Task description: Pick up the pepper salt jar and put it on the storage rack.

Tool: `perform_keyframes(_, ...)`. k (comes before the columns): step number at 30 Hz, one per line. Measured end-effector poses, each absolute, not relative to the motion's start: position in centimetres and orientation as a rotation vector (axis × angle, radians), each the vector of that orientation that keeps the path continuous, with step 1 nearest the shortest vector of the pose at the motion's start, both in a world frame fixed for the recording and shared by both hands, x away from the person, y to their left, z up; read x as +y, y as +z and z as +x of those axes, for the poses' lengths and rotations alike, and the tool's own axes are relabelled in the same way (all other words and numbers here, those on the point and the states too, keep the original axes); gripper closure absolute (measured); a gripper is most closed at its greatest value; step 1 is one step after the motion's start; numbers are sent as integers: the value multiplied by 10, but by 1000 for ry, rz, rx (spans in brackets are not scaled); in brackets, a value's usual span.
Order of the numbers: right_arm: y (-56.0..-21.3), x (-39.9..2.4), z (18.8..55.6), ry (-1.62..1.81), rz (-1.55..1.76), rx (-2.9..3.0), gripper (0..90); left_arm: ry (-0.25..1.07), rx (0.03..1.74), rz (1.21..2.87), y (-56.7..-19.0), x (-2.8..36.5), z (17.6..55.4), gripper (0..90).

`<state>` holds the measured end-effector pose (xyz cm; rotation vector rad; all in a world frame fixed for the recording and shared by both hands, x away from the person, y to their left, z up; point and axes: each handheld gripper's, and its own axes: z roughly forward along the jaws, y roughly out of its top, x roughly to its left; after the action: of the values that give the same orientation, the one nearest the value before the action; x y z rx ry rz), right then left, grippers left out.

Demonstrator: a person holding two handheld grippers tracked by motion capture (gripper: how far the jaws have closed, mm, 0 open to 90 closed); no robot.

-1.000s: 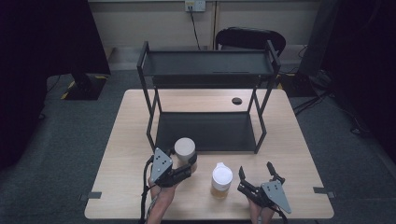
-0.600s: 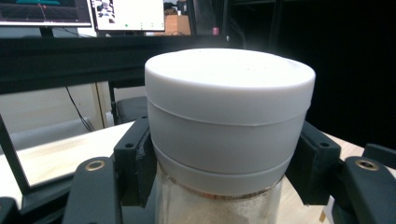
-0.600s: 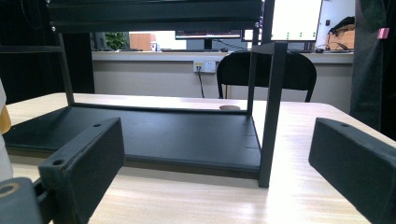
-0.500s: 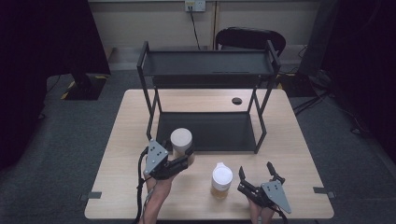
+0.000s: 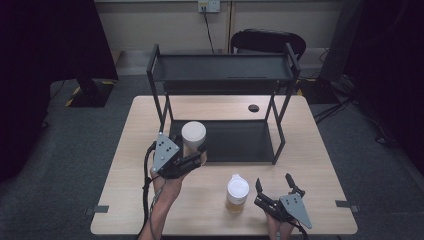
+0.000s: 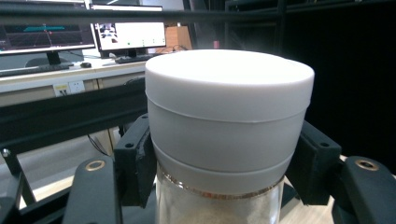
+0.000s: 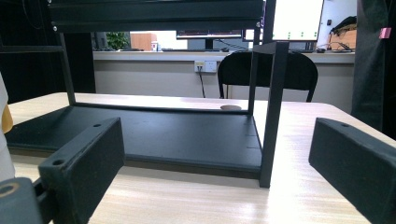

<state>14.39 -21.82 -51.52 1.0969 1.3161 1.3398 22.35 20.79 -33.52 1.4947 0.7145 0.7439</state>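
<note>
My left gripper, left of centre in the high view, has its jaws clamped just under the lid of a clear glass jar with a wide white cap, held above the light wooden tabletop before the black metal two-tier shelf rack. My right gripper, at the lower right, rests with jaws wide and empty, beside a second white-capped jar.

A black 2-tier rack stands on the table, chair behind.
</note>
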Motion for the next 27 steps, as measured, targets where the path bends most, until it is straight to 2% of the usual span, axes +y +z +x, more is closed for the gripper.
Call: perform_keyframes(27, -515, -218, 144, 1339, 1097, 1316, 23, 800, 707, 1399, -277, 211, 243, 354)
